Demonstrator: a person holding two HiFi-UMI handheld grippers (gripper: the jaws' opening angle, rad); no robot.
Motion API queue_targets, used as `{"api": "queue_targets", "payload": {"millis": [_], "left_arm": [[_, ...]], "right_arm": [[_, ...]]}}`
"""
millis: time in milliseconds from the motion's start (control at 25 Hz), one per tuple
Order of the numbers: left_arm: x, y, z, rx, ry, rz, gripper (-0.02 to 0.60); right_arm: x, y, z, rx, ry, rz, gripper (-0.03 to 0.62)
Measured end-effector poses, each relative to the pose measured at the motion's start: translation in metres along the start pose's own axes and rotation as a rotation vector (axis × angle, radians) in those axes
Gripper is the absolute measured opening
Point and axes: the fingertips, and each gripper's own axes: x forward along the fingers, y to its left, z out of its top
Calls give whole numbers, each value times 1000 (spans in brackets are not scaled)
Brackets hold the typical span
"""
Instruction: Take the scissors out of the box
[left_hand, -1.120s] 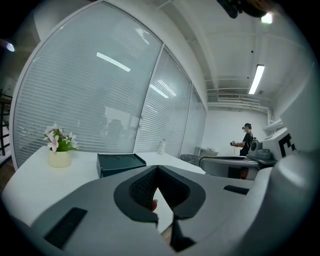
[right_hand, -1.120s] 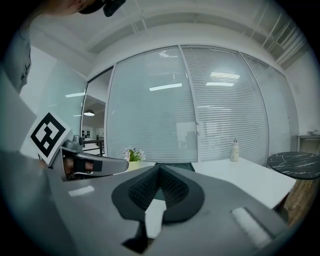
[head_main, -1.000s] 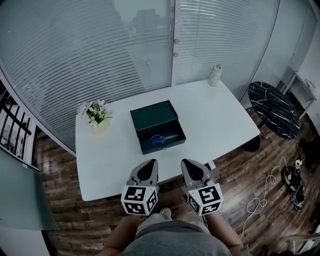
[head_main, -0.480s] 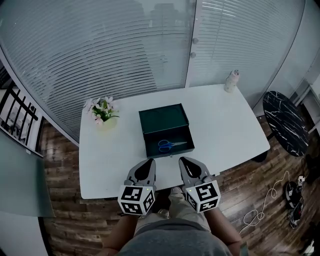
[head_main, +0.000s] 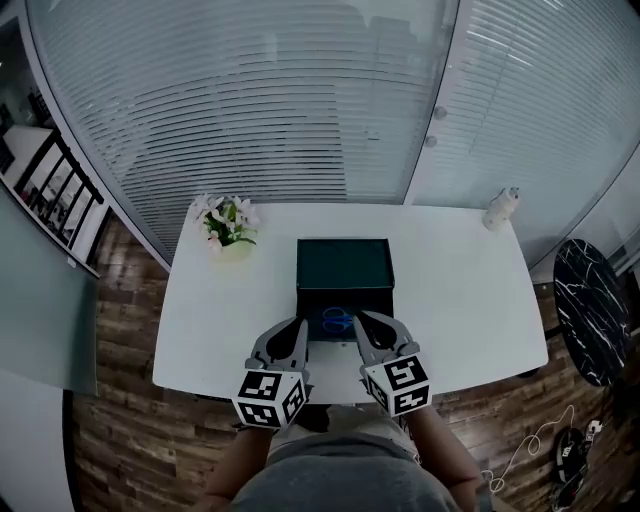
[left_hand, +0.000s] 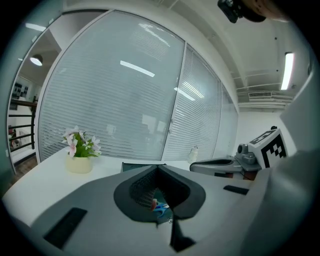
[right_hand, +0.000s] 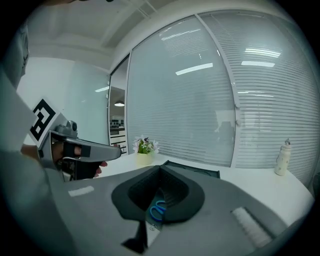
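Note:
A dark green box (head_main: 343, 262) lies open in the middle of the white table (head_main: 460, 300), lid swung toward the far side. Blue-handled scissors (head_main: 338, 320) rest in its near half. My left gripper (head_main: 299, 323) and right gripper (head_main: 361, 318) hover side by side at the box's near edge, both shut and empty, with the scissors between and just beyond their tips. In the left gripper view the scissors (left_hand: 159, 206) show through the hollow under the meeting jaws of the left gripper (left_hand: 158, 167). The right gripper view shows the scissors (right_hand: 158, 210) the same way below the right gripper (right_hand: 160, 166).
A pot of pink flowers (head_main: 228, 222) stands at the table's far left and a small white bottle (head_main: 500, 208) at its far right. A glass wall with blinds runs behind. A black marble side table (head_main: 597, 320) stands right, and a cable (head_main: 540, 440) lies on the wood floor.
The person has stepped up to the table. Both grippers went from over the floor to above the table's near edge, up to the box front. Both stayed shut.

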Motion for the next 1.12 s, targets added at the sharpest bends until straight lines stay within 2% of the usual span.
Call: {"api": "queue_targets", "payload": {"millis": [400, 640, 840, 1120], "left_arm": [[14, 17, 3, -60, -33, 148, 5], [7, 28, -8, -95, -33, 236, 5], [0, 35, -14, -119, -40, 290, 5], [-11, 41, -28, -146, -29, 343, 5]], "right_arm": [[56, -15, -12, -133, 115, 205, 9], [82, -9, -50, -256, 259, 352, 9], [99, -6, -86, -355, 373, 436, 9], [114, 2, -120, -414, 480, 541, 13]]}}
